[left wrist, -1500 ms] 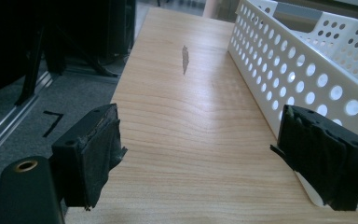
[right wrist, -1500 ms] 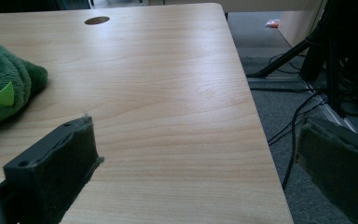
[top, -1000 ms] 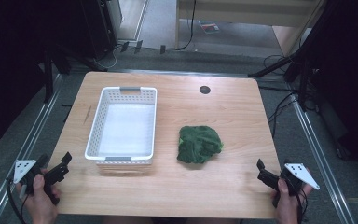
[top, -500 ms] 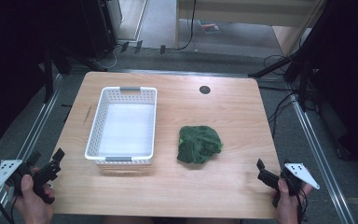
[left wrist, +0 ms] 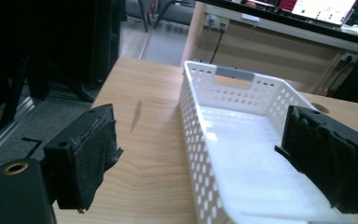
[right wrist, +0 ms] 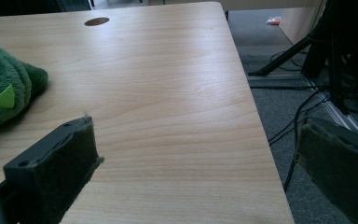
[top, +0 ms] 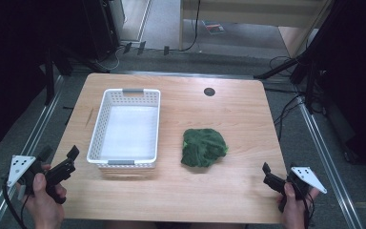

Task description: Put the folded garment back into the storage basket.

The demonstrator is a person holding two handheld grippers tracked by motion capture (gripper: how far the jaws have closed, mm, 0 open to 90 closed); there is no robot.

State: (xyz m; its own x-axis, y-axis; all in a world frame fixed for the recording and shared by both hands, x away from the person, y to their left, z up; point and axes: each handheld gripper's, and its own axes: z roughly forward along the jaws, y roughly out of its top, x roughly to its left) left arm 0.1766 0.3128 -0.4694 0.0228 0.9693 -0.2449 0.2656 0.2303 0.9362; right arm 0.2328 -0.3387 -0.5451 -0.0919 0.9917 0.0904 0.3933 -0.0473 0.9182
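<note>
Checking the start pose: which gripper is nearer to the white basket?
Left. The left gripper is open beside the white basket's near left corner, not touching. The right gripper is at the table's near right edge, beyond the green plush toy.

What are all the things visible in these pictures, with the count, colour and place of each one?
table: 1, light wood, fills the middle of the high view
basket: 1, white, perforated walls, nothing in it, on the left half of the table
plush toy: 1, dark green with a light green spike, lying on the table to the right of the basket, apart from it
round hole: 1, dark, in the table top near the far edge
cables: several, black, on the grey floor to the right of the table
left gripper: 1, black, jaws open with nothing between them, at the near left corner of the table
right gripper: 1, black, jaws open with nothing between them, at the near right corner
</note>
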